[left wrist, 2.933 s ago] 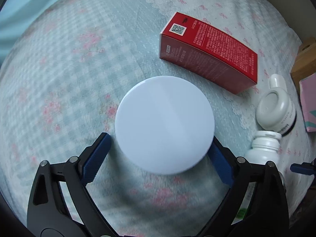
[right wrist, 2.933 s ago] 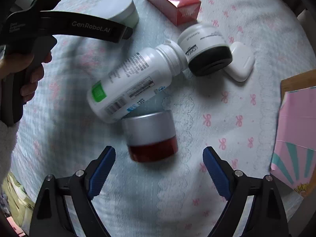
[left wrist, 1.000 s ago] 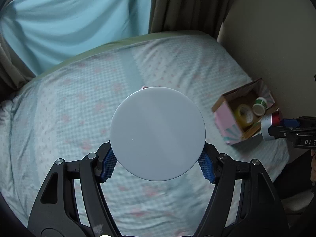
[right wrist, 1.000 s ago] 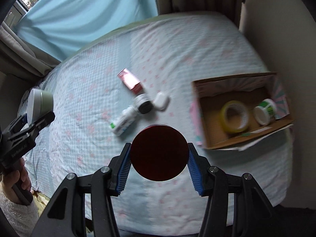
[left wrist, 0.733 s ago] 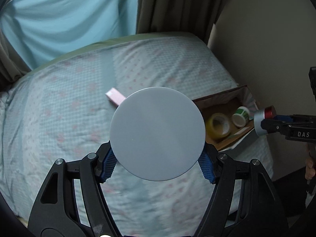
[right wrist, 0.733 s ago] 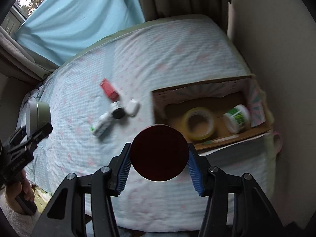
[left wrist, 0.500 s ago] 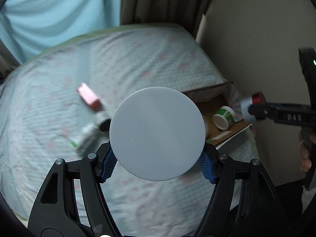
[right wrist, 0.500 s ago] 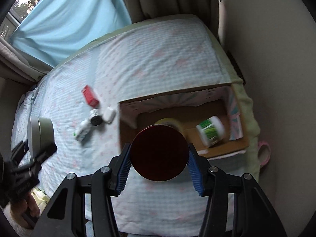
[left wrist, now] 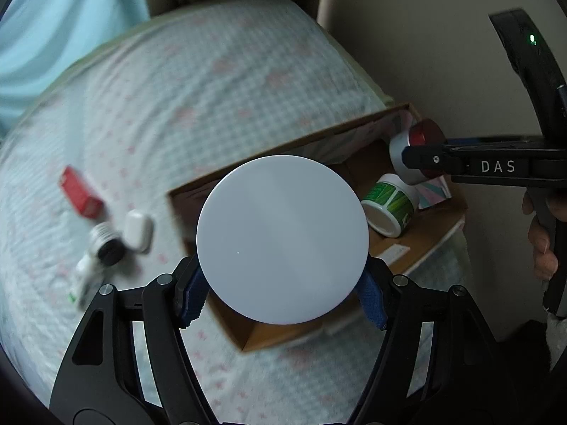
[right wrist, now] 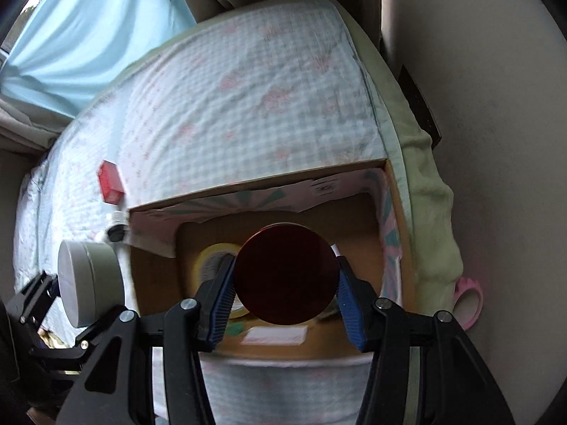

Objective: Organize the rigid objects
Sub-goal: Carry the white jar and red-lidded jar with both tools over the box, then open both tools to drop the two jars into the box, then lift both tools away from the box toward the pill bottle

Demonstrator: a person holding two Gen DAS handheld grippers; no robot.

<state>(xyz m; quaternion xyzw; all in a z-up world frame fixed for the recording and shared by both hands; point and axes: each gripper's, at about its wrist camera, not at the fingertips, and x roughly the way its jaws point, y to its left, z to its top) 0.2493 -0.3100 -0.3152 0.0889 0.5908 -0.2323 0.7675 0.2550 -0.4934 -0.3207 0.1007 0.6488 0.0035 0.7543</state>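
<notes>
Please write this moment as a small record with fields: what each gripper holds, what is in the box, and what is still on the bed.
left gripper: shut on white jar
right gripper: shut on red jar, over the cardboard box
in box: yellow tape roll, green-labelled jar
on bed: red carton, white case, dark-lidded jar, white bottle

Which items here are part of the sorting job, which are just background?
Job:
- white jar in left tongs
- red jar in right tongs
- cardboard box
- tape roll and green tub in the box
- red carton, earbud case, bottle, dark jar on the bed

Background:
- curtains
- wall
- pink tape roll
</notes>
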